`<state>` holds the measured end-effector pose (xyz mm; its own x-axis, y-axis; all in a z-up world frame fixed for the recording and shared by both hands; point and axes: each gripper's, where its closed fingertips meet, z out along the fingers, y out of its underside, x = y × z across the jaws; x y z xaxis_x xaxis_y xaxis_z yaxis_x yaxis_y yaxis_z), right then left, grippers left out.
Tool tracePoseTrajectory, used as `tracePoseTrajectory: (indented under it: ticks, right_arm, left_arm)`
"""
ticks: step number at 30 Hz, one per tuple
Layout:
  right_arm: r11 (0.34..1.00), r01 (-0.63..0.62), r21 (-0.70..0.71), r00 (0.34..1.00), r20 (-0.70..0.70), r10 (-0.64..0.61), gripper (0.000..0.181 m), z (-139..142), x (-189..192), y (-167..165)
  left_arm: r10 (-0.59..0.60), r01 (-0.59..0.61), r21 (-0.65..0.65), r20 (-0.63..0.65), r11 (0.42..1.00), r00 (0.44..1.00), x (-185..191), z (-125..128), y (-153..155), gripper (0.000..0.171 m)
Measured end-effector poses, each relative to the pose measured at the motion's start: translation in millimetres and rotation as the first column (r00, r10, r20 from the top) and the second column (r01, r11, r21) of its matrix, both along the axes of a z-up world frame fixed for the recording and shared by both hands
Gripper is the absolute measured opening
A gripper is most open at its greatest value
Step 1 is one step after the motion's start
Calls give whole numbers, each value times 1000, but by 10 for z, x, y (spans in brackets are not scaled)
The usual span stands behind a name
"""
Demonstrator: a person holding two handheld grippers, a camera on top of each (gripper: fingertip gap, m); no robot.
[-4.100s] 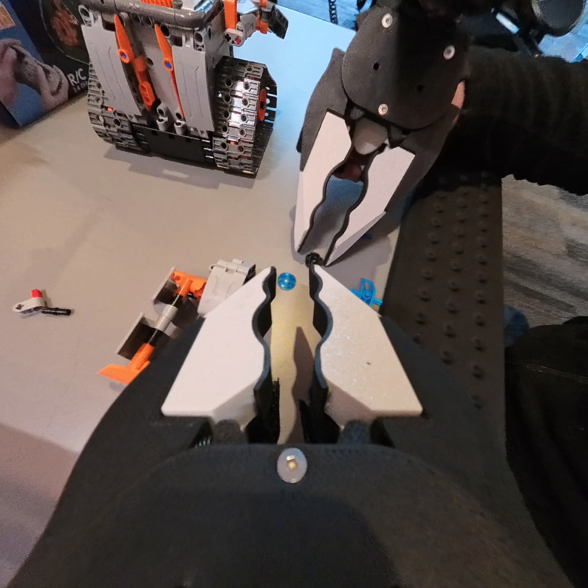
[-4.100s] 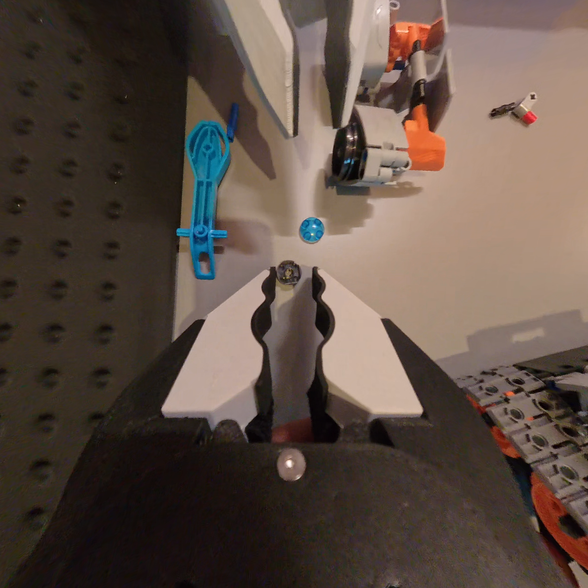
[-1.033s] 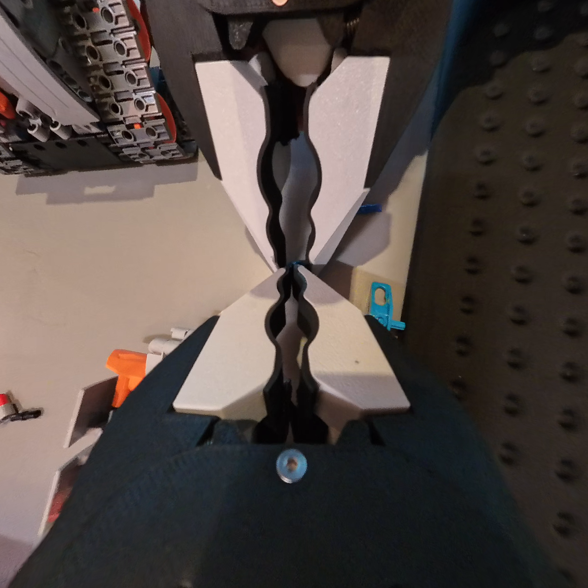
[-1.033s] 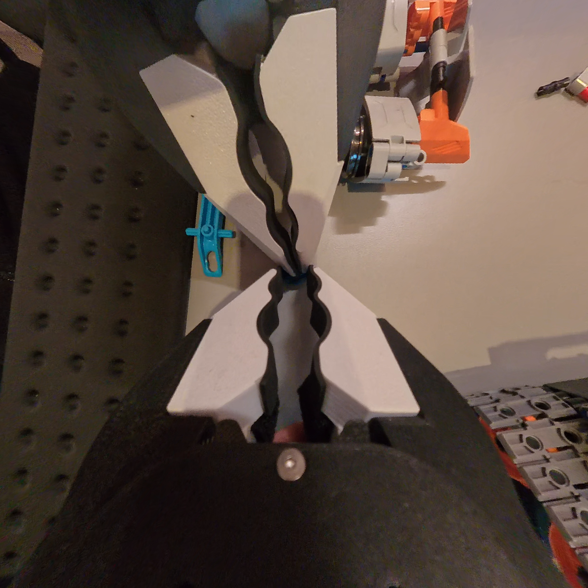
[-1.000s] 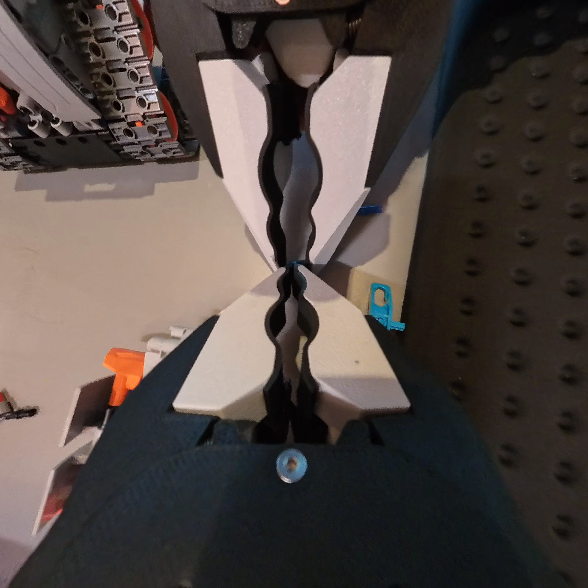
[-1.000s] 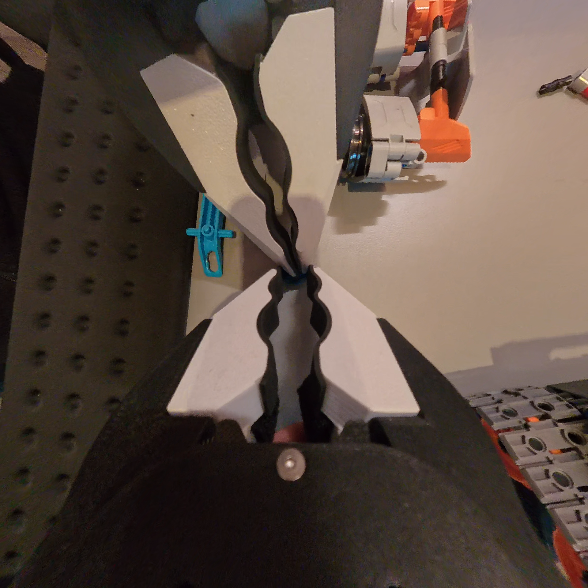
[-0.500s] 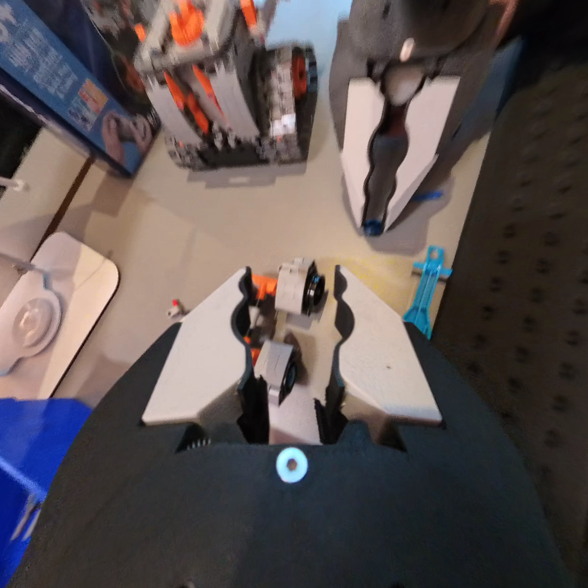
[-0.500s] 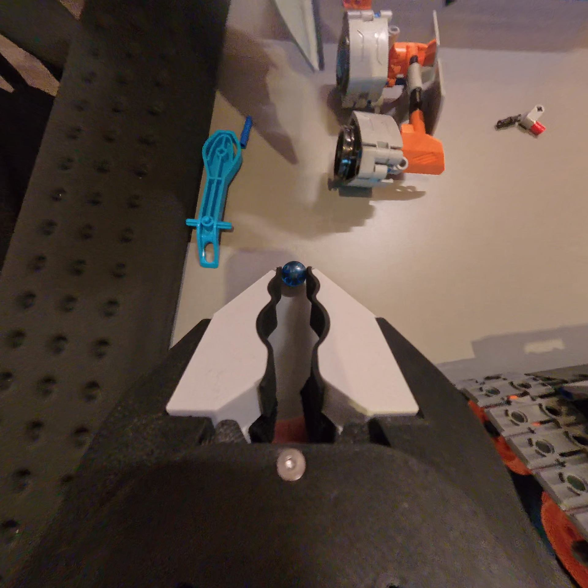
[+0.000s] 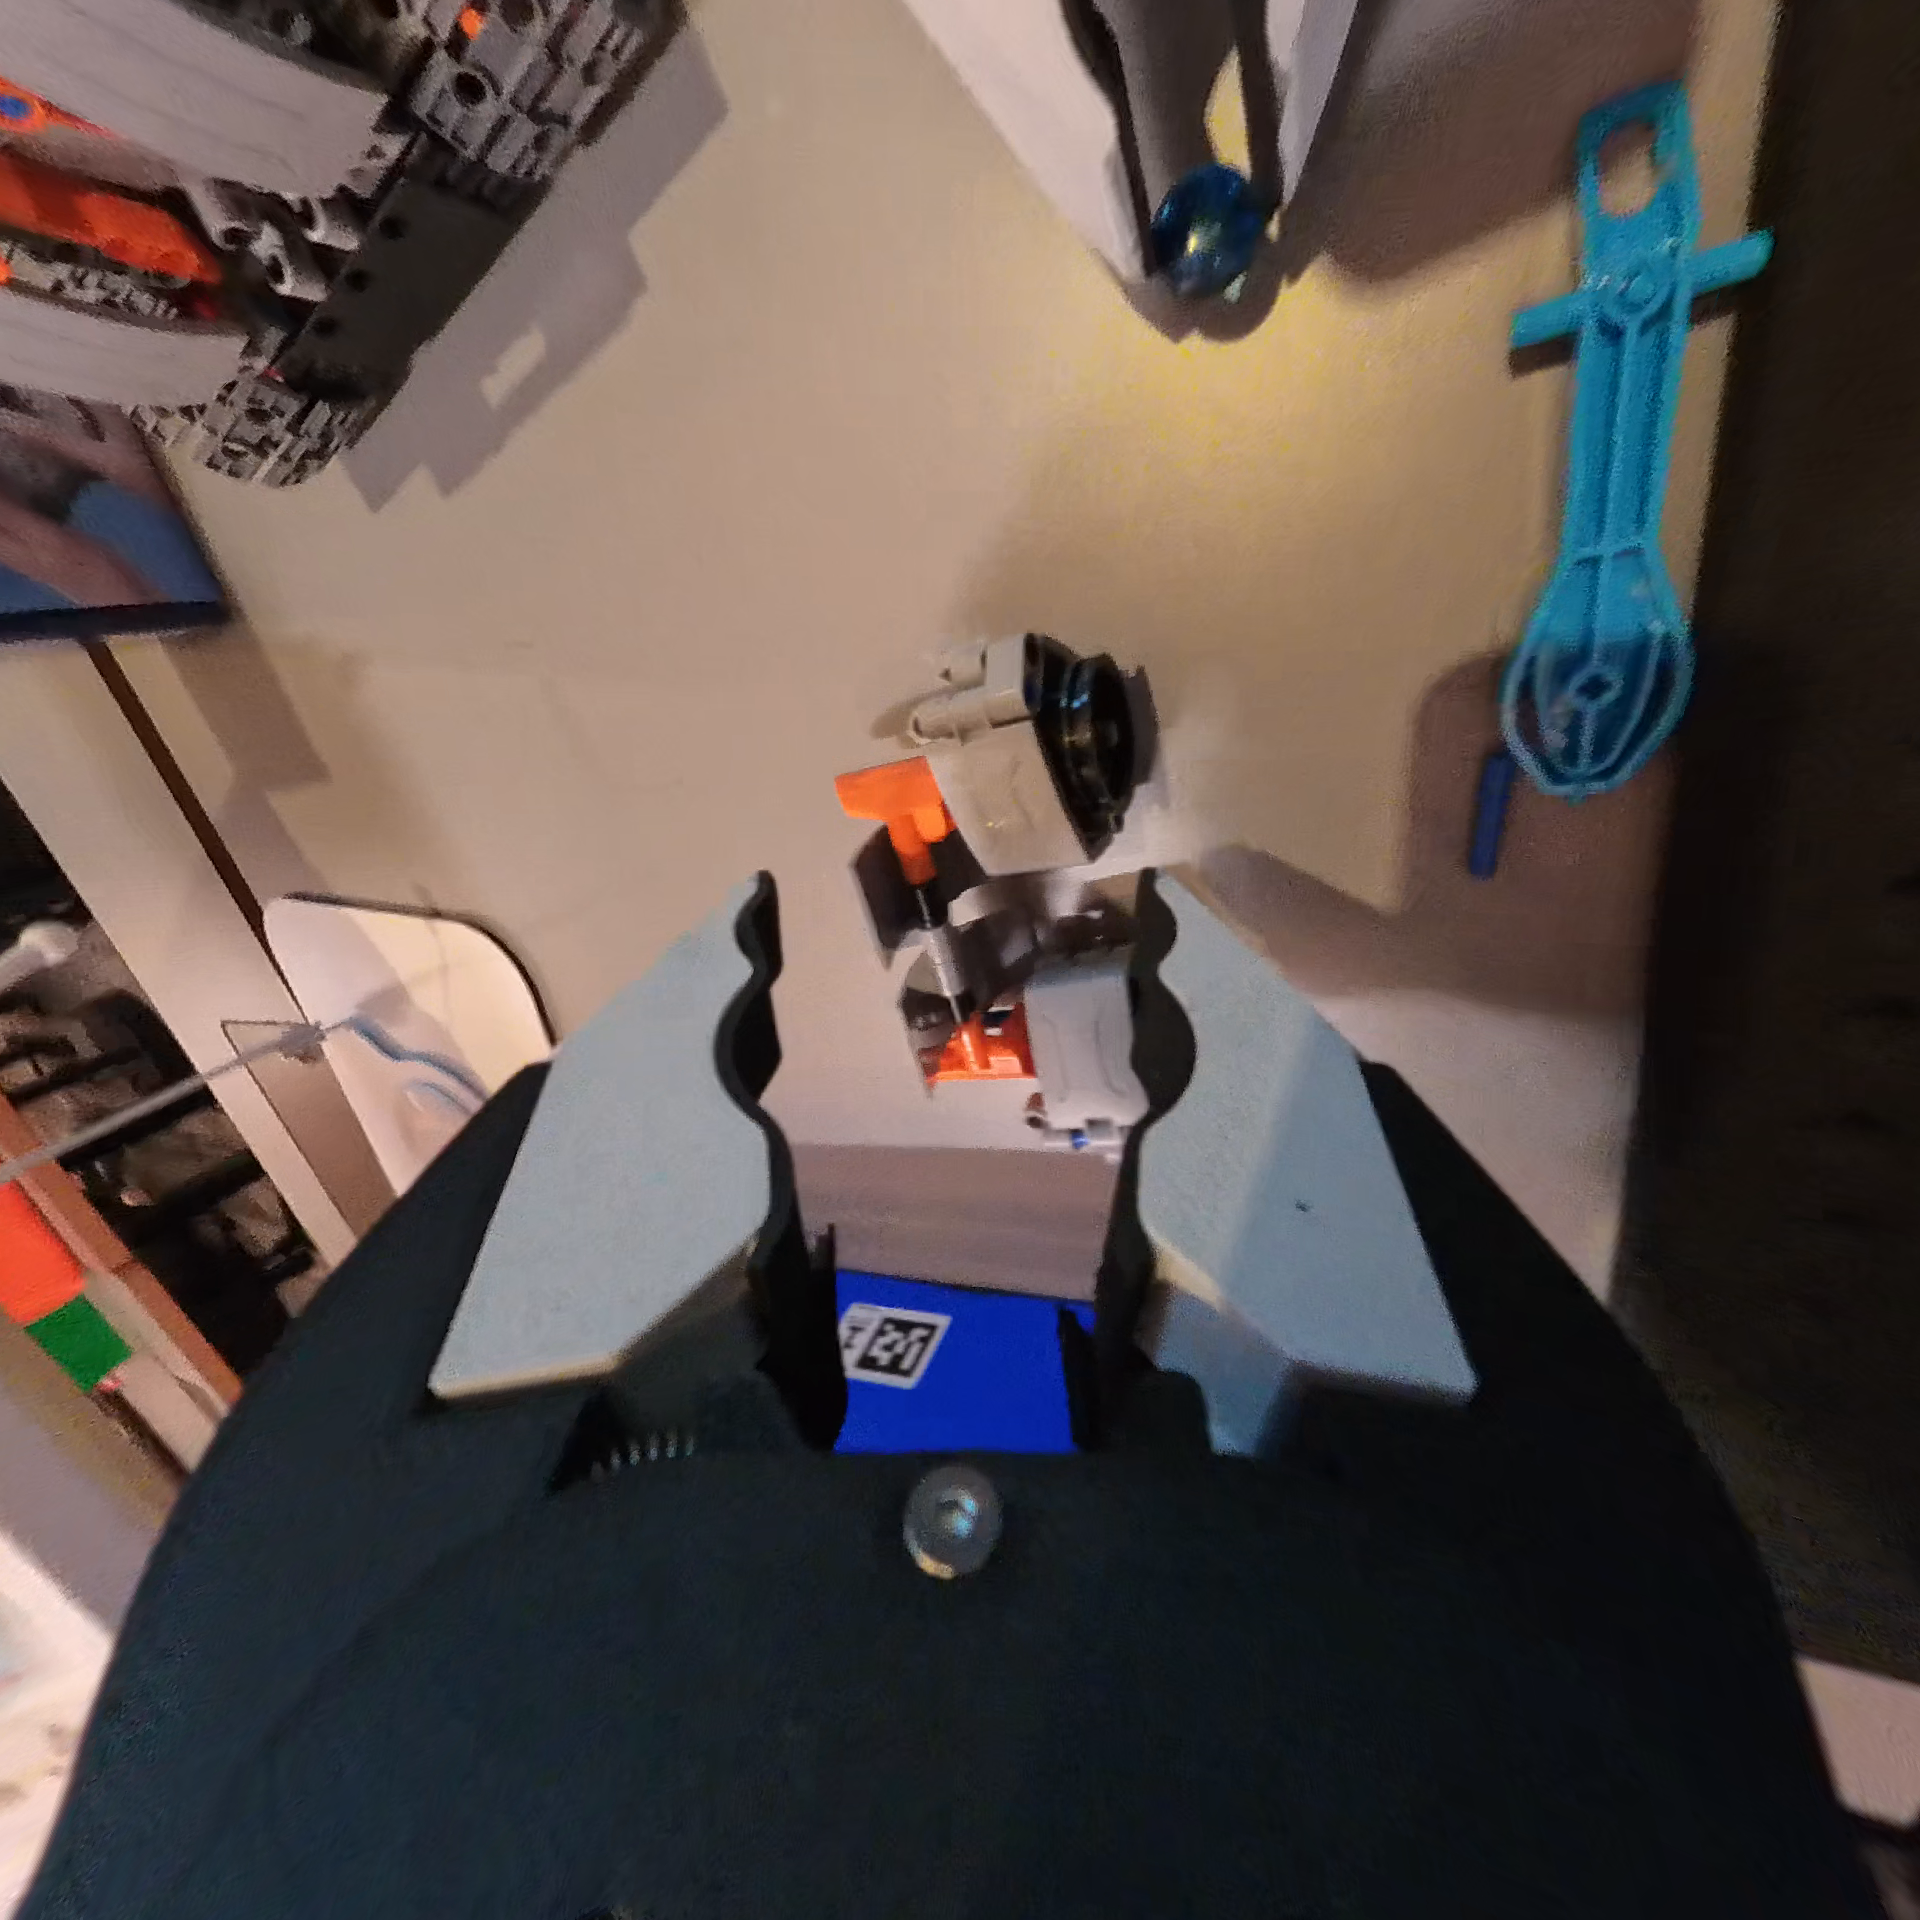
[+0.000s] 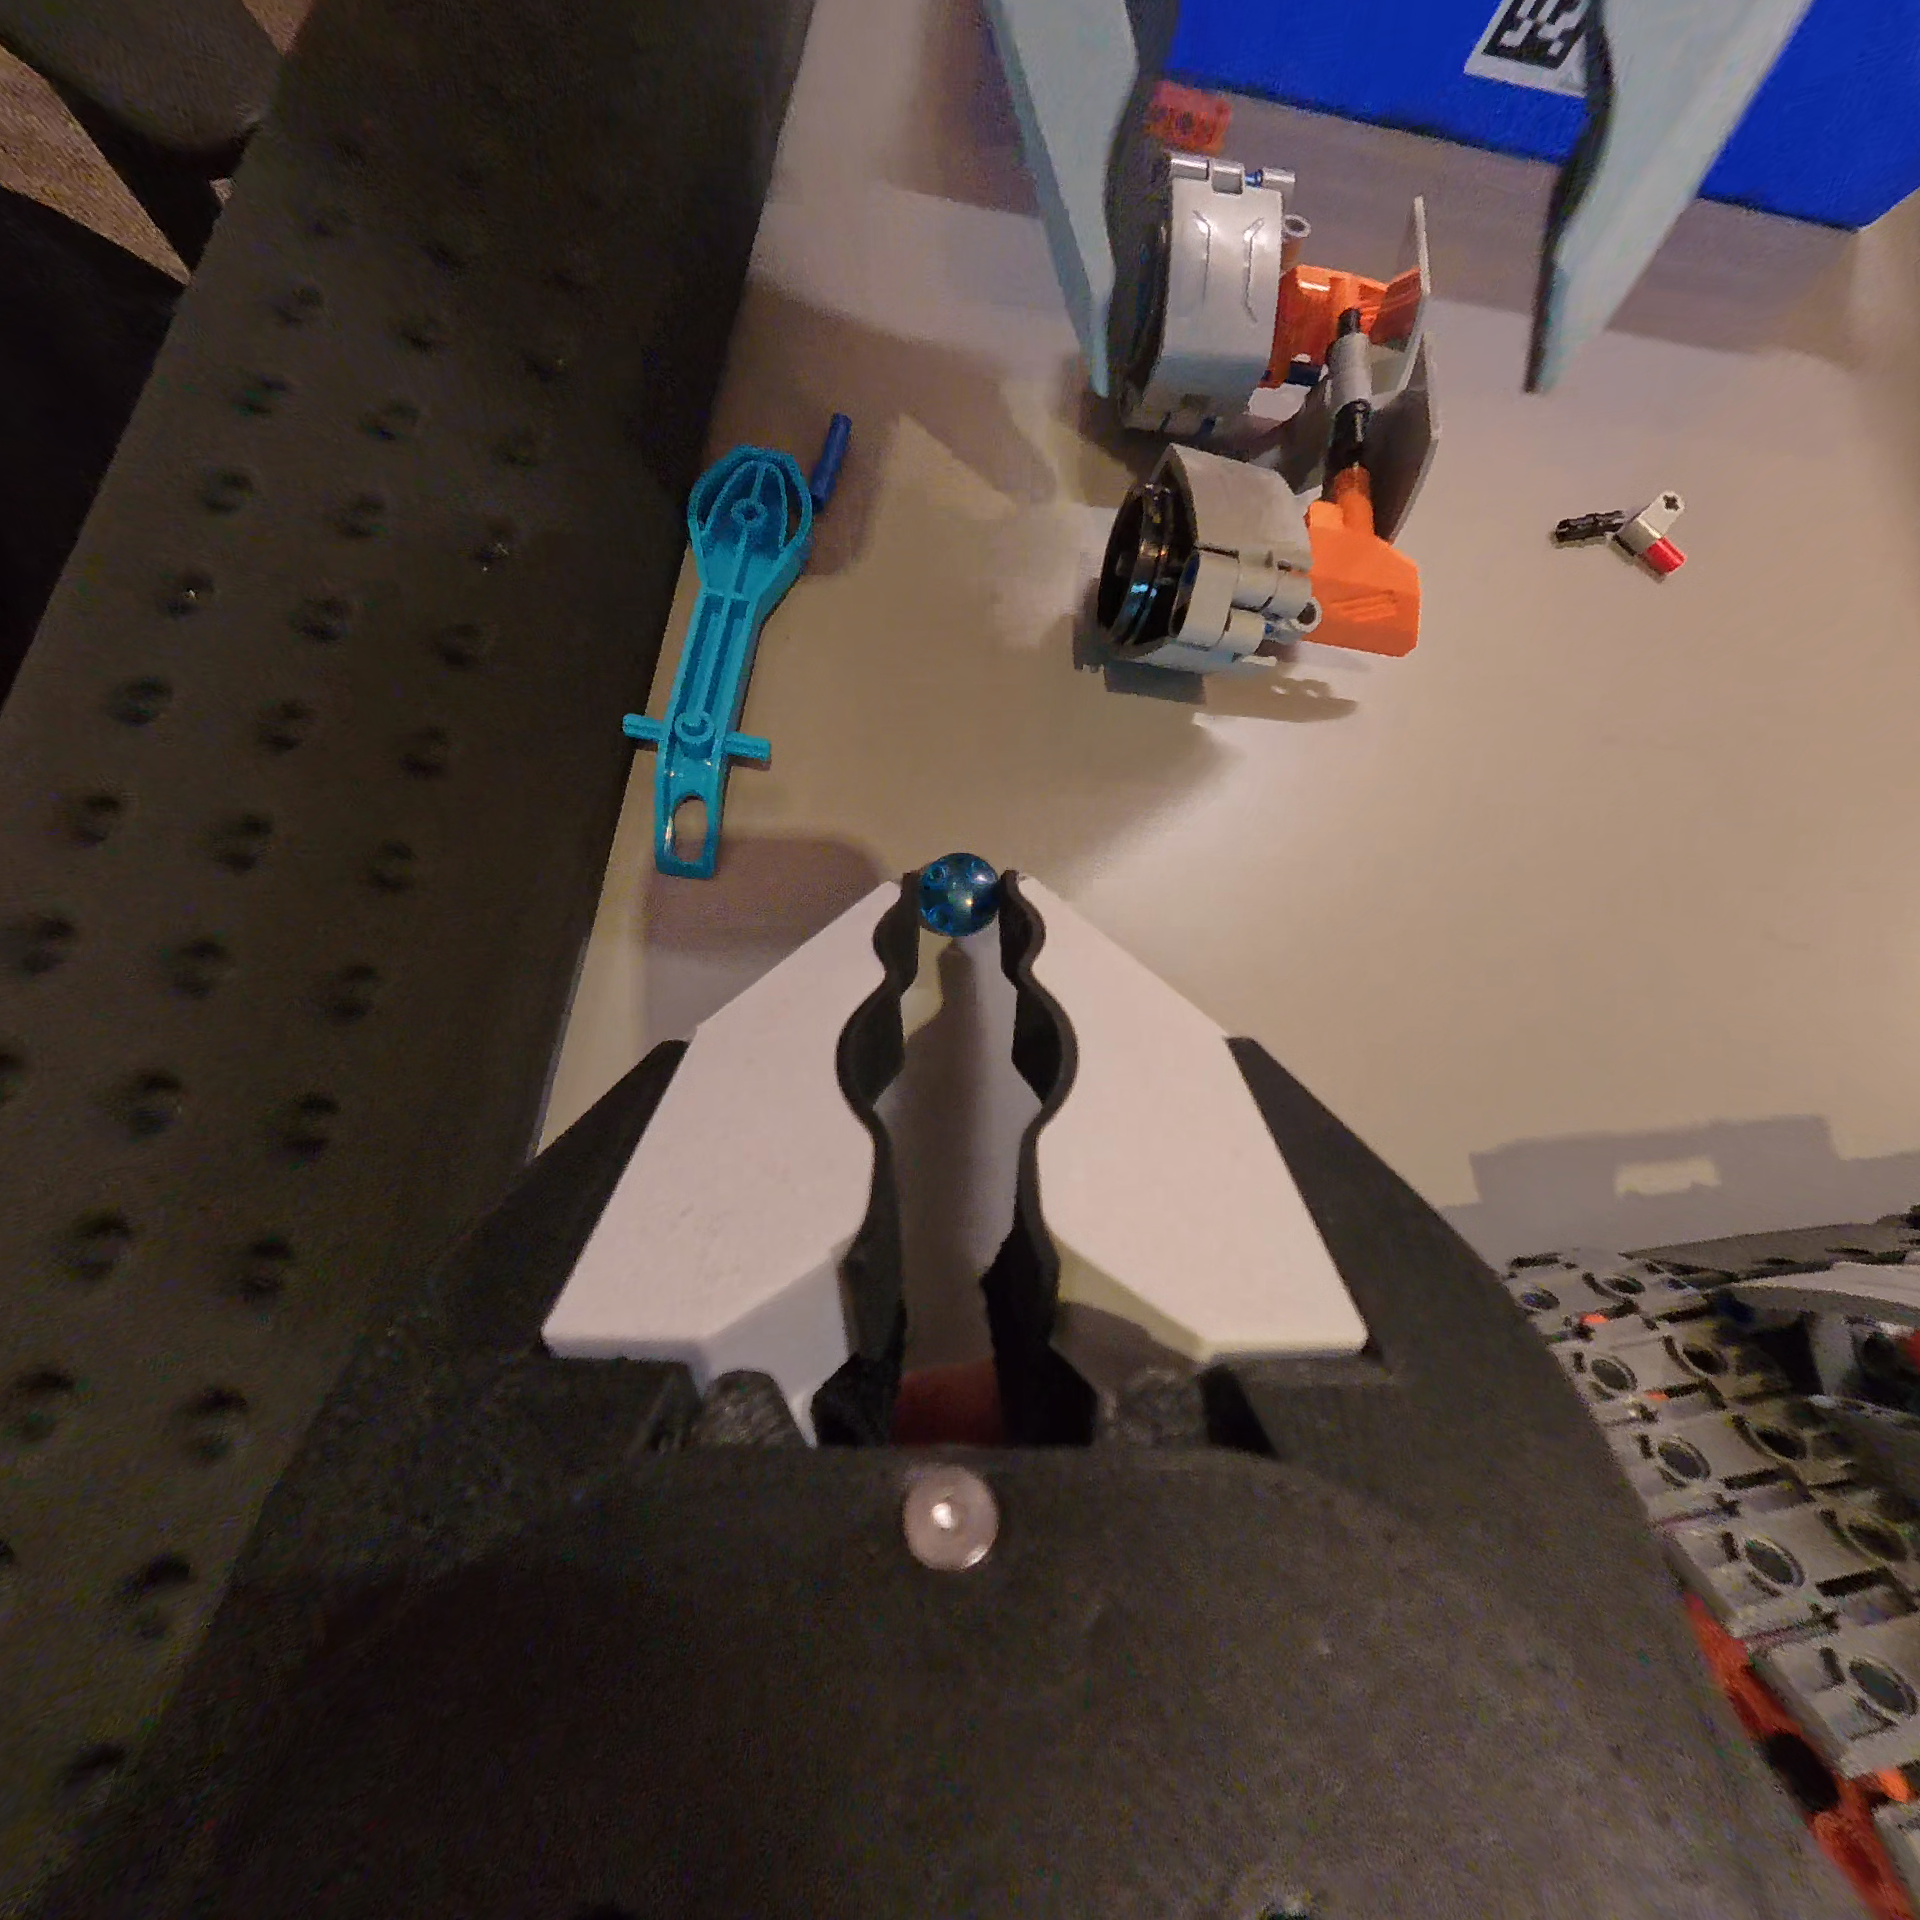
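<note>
Two grippers work over our beige table (image 10: 1558, 883). Far across it, our left gripper (image 9: 951, 914) hangs spread wide around the grey-and-orange brick assembly (image 9: 1013, 831). Nearer, our right gripper (image 10: 958, 902) pinches a small blue round stud (image 10: 958, 896) at its tips, right of the turquoise brick tool (image 10: 717, 665).

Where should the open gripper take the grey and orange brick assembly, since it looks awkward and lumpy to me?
Probably across the grey drum nearest the left hand-held gripper, coming from above. Its curved sides face the two open fingers, which already straddle that end of the assembly. The orange pieces and thin axle look too small and uneven to pinch firmly.
</note>
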<state>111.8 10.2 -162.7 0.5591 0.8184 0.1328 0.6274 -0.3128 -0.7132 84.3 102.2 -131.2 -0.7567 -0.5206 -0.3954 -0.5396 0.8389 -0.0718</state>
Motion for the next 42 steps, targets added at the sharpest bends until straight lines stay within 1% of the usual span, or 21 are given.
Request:
tracePoseTrajectory:
  ticks: [2, 4, 7, 8, 9, 11, 15, 18, 20, 23, 25, 26, 27, 28, 30, 32, 35, 37, 42]
  right_arm:
    - [1000, -3, 13, 1000, -9, 3, 12, 34, -1, -3]
    - [1000, -4, 20, 1000, -12, 4, 12, 53, 3, -9]
    - [1000, -10, 28, 1000, -12, 10, 12, 66, 2, -20]
    - [1000, -11, 29, 1000, -12, 12, 12, 68, 1, -21]
    - [999, -14, 29, 1000, -13, 14, 12, 66, -1, -23]
    - [999, -17, 31, 1000, -11, 18, 12, 64, -1, -23]
    - [998, -18, 61, 1000, -11, 18, 12, 100, 3, -3]
    - [992, 4, 124, 1000, -22, -1, 12, 209, 24, 48]
    - [984, 23, 177, 999, -28, -19, 12, 302, 46, 84]
    - [964, 61, 259, 998, -38, -53, 12, 467, 99, 123]
    - [947, 86, 309, 996, -53, -73, 12, 595, 132, 124]
    - [938, 96, 332, 995, -59, -81, 12, 655, 153, 119]
    - [929, 106, 354, 994, -65, -88, 12, 714, 172, 111]
    - [923, 112, 369, 993, -74, -91, 12, 763, 185, 99]
    - [916, 135, 378, 991, -75, -115, 12, 793, 240, 95]
    - [919, 145, 368, 989, -66, -130, 12, 759, 288, 92]
    - [918, 149, 367, 989, -70, -133, 12, 742, 298, 102]
    - [914, 150, 376, 989, -64, -136, 12, 733, 296, 120]
    - [909, 155, 388, 988, -52, -146, 12, 709, 293, 156]
  left_arm:
    - [-94, 95, 7, -61, 995, 994, 20, -75, 1, 70]
    - [-166, 165, -20, -111, 986, 980, 37, -153, -47, 69]
    - [-199, 190, -63, -184, 980, 963, 42, -273, -96, 65]
    - [-201, 191, -67, -202, 979, 959, 46, -304, -84, 60]
    - [-191, 181, -65, -215, 981, 958, 52, -331, -53, 52]
    - [-158, 139, -94, -236, 986, 959, 57, -378, -36, 49]
    - [-51, 13, -172, -215, 985, 975, 135, -382, -36, 47]
    - [53, -105, -270, -193, 957, 980, 220, -365, -62, 46]
    - [133, -186, -374, -162, 909, 978, 320, -320, -152, 46]
    - [248, -265, -517, -104, 814, 963, 466, -202, -299, 47]
    - [317, -300, -617, -86, 728, 945, 531, -106, -418, 46]
    - [367, -320, -668, -76, 671, 927, 572, -57, -457, 46]
    - [381, -315, -722, -77, 616, 922, 580, -17, -539, 46]
    - [398, -317, -755, -82, 574, 914, 580, 5, -593, 46]
    - [439, -305, -802, -59, 514, 897, 610, 66, -641, 46]
    - [462, -292, -851, -66, 436, 884, 617, 109, -708, 46]
    - [475, -251, -894, -50, 371, 879, 631, 110, -734, 47]
    - [482, -245, -913, -62, 326, 874, 630, 91, -731, 46]
    - [454, -191, -941, -46, 279, 890, 634, 61, -773, 47]
